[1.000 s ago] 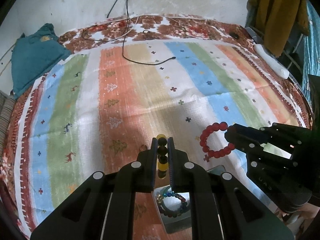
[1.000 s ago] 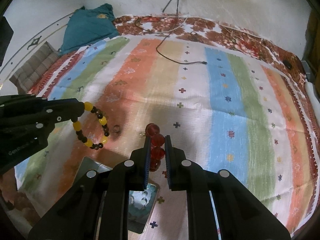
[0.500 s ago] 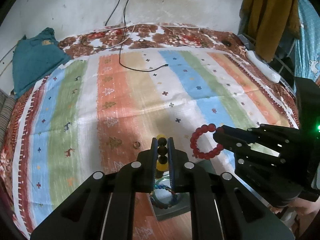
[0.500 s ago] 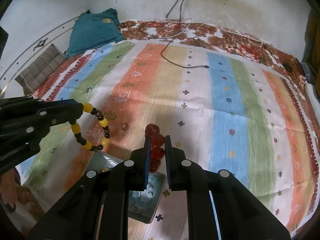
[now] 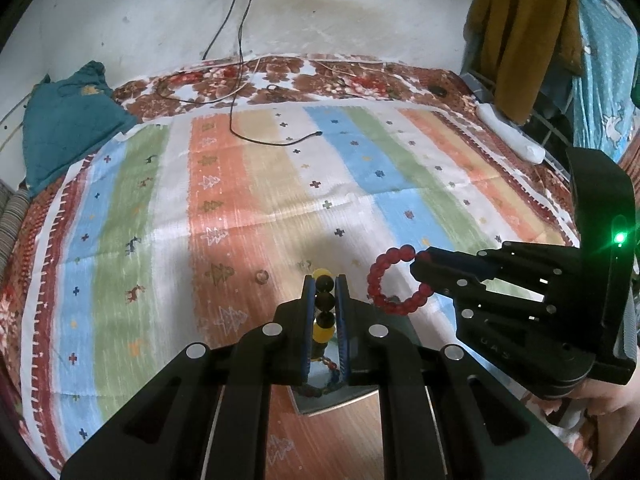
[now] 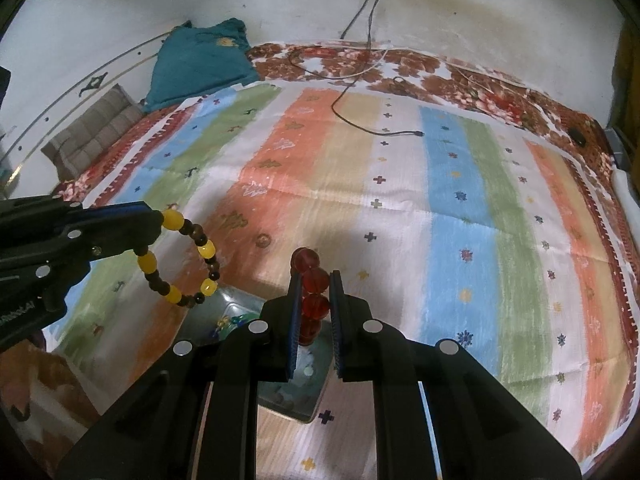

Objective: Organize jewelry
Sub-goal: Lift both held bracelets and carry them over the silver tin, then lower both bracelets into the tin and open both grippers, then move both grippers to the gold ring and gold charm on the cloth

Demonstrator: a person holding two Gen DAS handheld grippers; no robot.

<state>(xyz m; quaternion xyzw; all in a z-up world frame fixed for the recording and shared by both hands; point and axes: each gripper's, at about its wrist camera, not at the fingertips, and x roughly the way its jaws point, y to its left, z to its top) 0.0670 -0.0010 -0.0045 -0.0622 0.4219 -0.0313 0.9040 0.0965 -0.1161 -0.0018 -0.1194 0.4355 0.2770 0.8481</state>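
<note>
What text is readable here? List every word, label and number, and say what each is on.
"obot.AI", beginning cut off: white print on the left gripper, holding the yellow bracelet.
Faint raised letters on the right gripper, holding the red bracelet: too dim to read.
No other text shows.

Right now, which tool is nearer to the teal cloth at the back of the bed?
Left. The left tool sits on the side of the teal cloth; the right tool is farther across the striped blanket.
</note>
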